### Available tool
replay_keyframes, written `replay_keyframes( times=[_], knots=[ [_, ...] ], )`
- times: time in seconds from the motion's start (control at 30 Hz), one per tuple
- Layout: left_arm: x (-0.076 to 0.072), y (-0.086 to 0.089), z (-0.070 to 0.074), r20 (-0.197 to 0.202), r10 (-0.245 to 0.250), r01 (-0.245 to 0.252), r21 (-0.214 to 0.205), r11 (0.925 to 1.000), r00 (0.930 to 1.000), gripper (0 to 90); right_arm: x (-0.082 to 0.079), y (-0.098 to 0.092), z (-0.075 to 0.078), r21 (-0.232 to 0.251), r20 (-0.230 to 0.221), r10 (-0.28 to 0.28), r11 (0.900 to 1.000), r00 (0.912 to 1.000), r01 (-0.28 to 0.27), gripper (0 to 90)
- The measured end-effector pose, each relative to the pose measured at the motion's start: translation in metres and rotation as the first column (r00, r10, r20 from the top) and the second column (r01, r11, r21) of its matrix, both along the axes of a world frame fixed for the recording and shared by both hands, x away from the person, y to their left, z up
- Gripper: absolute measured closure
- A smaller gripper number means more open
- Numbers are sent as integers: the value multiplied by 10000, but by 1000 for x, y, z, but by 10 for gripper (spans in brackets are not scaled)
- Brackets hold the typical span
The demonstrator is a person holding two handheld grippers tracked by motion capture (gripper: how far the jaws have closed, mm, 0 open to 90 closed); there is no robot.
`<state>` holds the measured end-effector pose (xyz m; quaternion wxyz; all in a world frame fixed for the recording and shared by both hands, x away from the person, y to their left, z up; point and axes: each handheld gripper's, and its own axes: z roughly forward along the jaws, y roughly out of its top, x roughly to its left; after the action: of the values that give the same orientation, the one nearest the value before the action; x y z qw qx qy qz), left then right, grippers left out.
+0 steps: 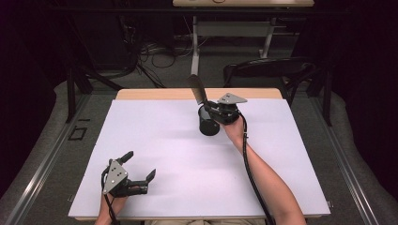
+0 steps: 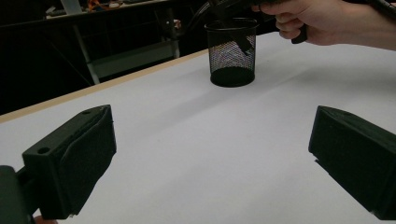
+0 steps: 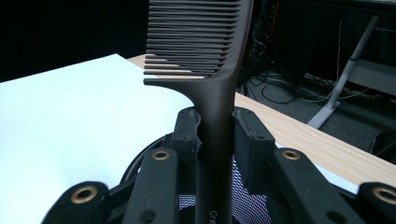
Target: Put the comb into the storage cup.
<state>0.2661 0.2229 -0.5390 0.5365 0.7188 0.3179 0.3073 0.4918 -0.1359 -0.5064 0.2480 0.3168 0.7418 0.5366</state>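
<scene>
Comb held upright over the mesh cup.

The right gripper (image 1: 212, 108), just right of centre in the upper half of the high view, pinches the handle of a dark comb (image 3: 205, 60) between its jaws; the comb's teeth point up and its lower end dips into the black mesh cup (image 2: 231, 51) standing on the white table (image 1: 187, 154). At lower left, the left gripper (image 1: 139, 165) rests near the table's front edge with jaws spread wide and nothing between them.
</scene>
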Motion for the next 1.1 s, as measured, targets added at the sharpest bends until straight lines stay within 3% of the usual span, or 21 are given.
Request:
replay_keyframes(
  times=[0.33,0.57,1.1],
  knots=[
    [0,0,0,-7,-2,2,-6,10000,10000,9,-2,1,-2,-274,193,-74,9996,9998,79,679],
    [0,0,0,-17,-4,4,-5,10000,10000,9,-5,-3,2,-489,-196,-156,9987,9997,146,457],
    [1,-2,1,-30,39,-39,-2,10000,10000,9,-16,-14,18,-939,-1269,272,9948,9915,-393,163]
  ],
)
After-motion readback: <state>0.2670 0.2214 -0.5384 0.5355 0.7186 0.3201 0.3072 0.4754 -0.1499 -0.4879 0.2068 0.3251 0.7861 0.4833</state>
